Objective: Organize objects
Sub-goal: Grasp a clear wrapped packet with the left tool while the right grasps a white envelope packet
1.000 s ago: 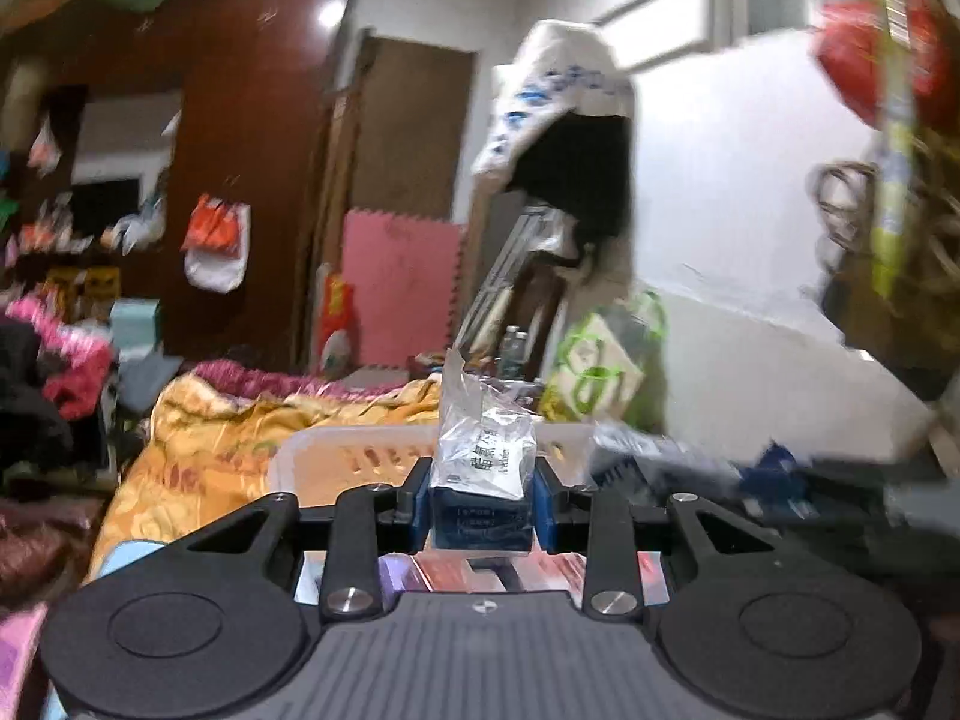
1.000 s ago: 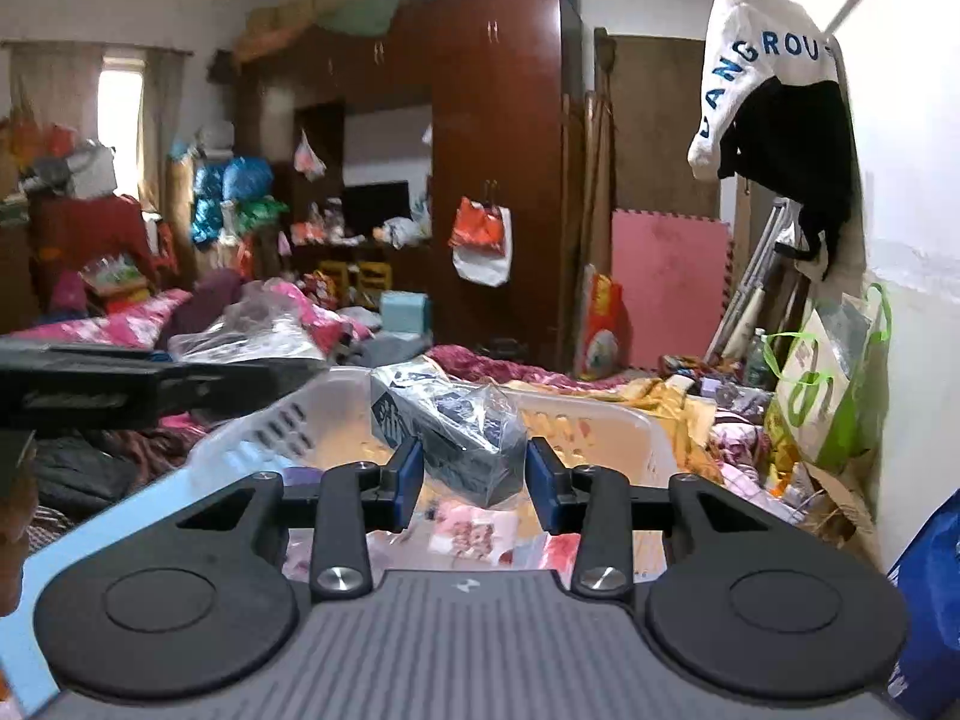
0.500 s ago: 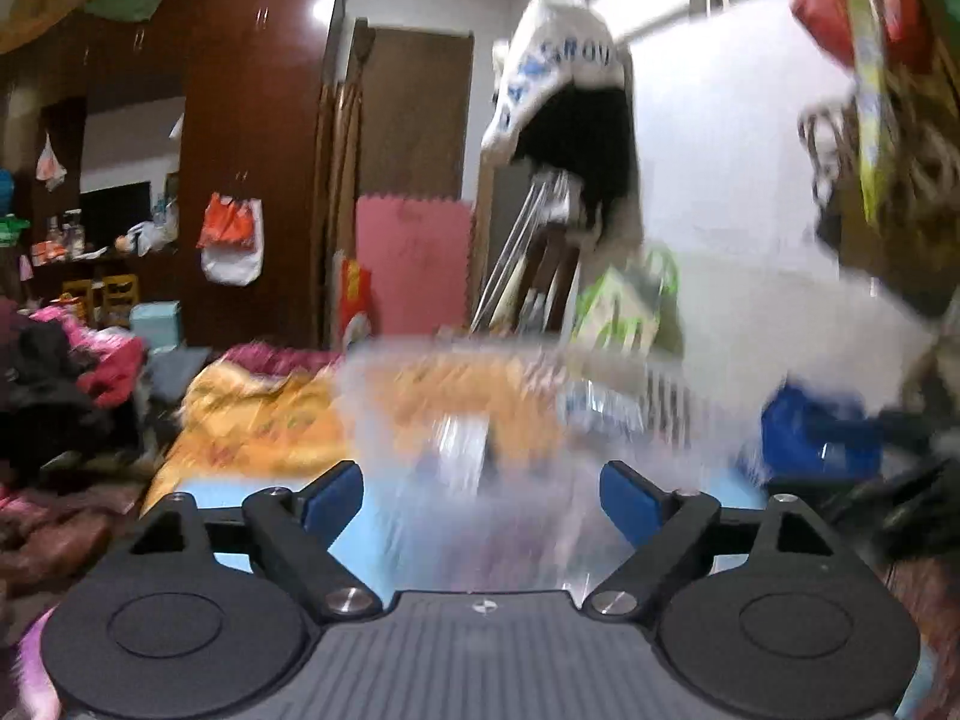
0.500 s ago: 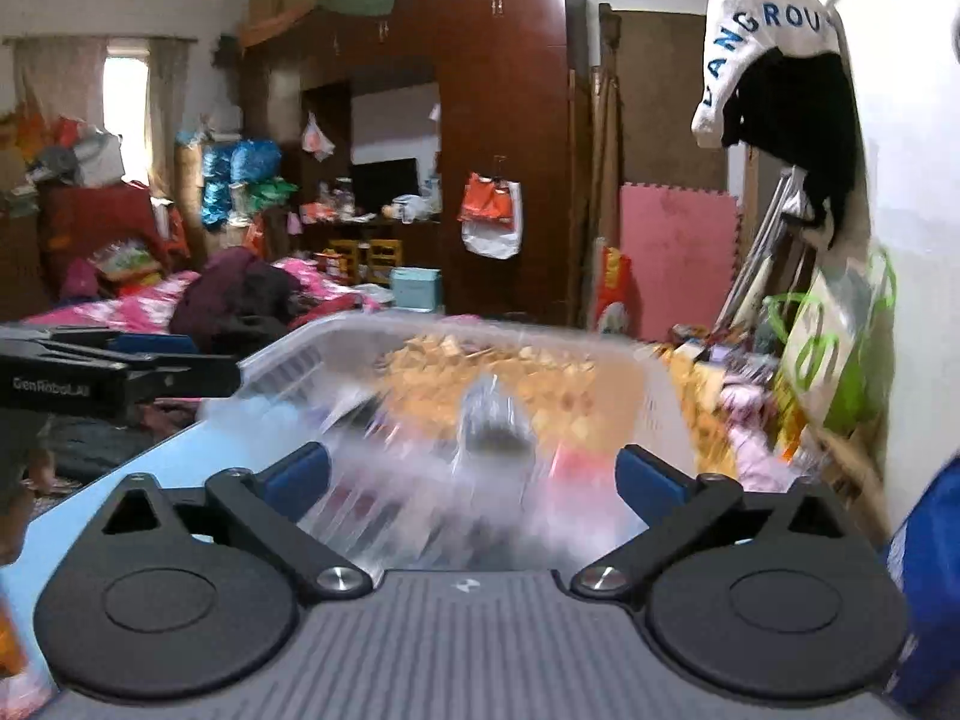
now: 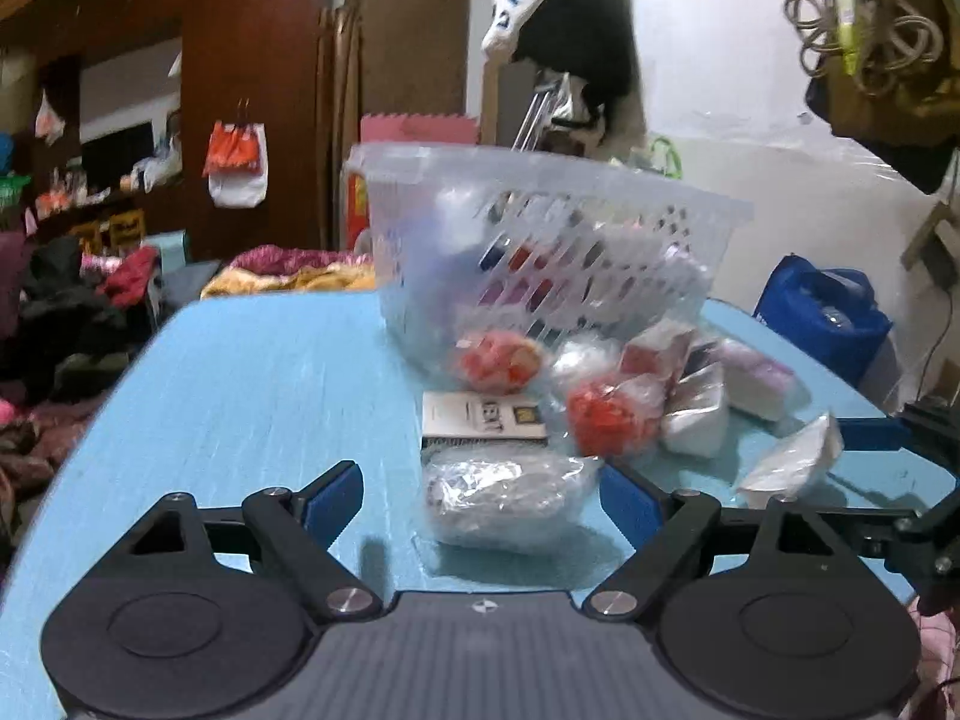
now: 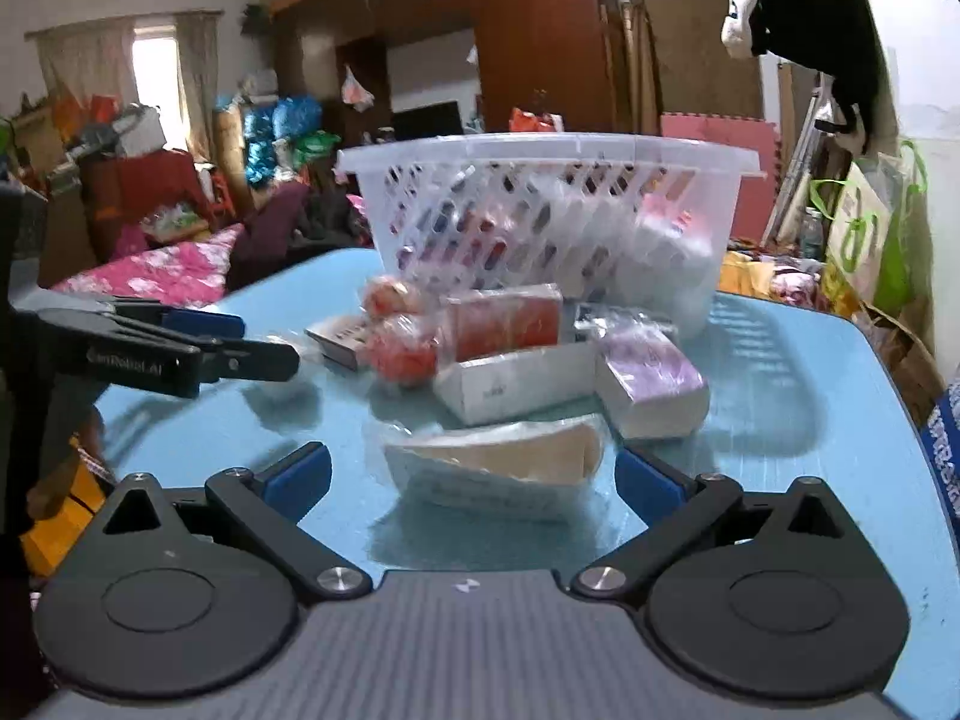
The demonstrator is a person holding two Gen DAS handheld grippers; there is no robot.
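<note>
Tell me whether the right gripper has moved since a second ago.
Yes. The right gripper dropped: the basket rim, below it before, now stands higher, and its open jaws flank a wrapped packet on the table.

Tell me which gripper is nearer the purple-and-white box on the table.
Right. The right gripper sits just in front of the purple-and-white box, which lies past its right finger. The left gripper is farther off, across the pile of packets.

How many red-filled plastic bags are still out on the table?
2. One red bag lies against the basket wall; the other red bag sits nearer, beside the flat printed box. More may be hidden behind the boxes.
</note>
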